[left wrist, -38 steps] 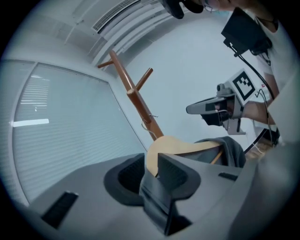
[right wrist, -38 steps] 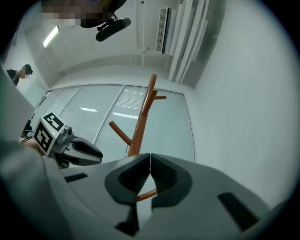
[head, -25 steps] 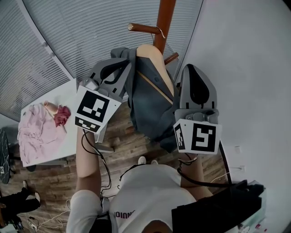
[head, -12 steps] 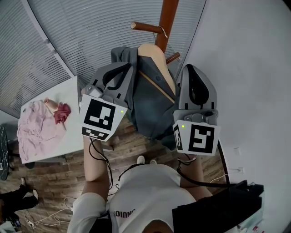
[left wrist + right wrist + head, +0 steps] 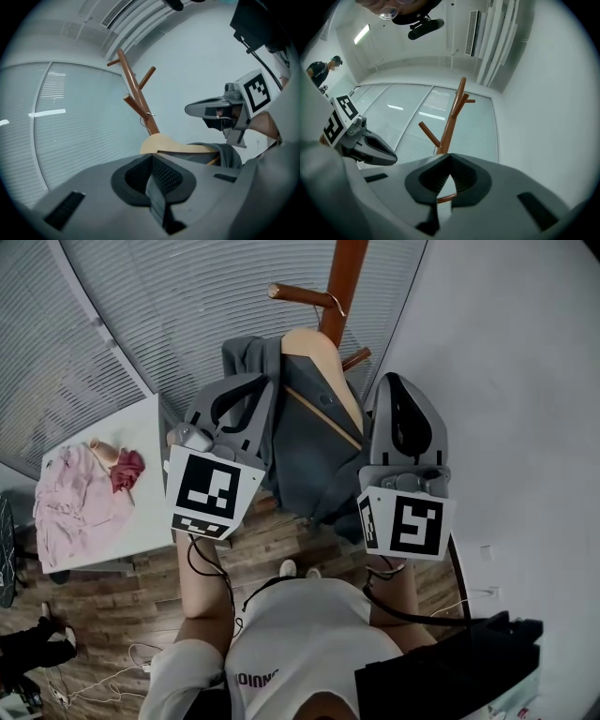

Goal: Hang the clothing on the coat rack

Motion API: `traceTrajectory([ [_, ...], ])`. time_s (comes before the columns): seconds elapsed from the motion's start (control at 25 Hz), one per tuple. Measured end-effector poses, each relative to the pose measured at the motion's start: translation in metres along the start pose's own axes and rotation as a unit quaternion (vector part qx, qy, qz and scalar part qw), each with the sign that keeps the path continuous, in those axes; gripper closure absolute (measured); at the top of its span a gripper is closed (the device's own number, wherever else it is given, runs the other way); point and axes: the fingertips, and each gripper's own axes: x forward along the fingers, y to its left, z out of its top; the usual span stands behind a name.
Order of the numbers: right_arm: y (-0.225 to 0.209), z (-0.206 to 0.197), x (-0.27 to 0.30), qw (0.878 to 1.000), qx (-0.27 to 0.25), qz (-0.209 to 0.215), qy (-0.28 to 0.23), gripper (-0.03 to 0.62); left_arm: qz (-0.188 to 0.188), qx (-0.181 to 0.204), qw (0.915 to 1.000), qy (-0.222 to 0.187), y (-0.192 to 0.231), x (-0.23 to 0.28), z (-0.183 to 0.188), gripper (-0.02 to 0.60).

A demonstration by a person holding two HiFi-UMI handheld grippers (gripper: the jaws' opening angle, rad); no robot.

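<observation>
A grey garment hangs on a pale wooden hanger whose metal hook sits at a peg of the brown coat rack. My left gripper is level beside the garment's left shoulder. Its jaws are shut, and I see no cloth between them in the left gripper view, where the hanger and garment lie just beyond. My right gripper stands at the garment's right side, tilted up toward the rack. Its fingertips meet, with only a thin slit behind them.
A white table at the left carries a pink garment. Window blinds run behind the rack and a white wall stands at the right. A dark bag lies by my right side. A person stands far off.
My left gripper has drifted slightly right and toward me beside the garment. The right gripper, hanger and garment have stayed put.
</observation>
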Motion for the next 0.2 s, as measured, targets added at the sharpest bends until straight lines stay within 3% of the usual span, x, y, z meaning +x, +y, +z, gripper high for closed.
traceTrajectory([
  [0.2, -0.0019, 0.0027, -0.0005, 1.000, 0.000, 0.000, -0.002, 0.575, -0.005, -0.004, 1.0000, 0.004, -0.0034, -0.0002, -0.0010, 0.569],
])
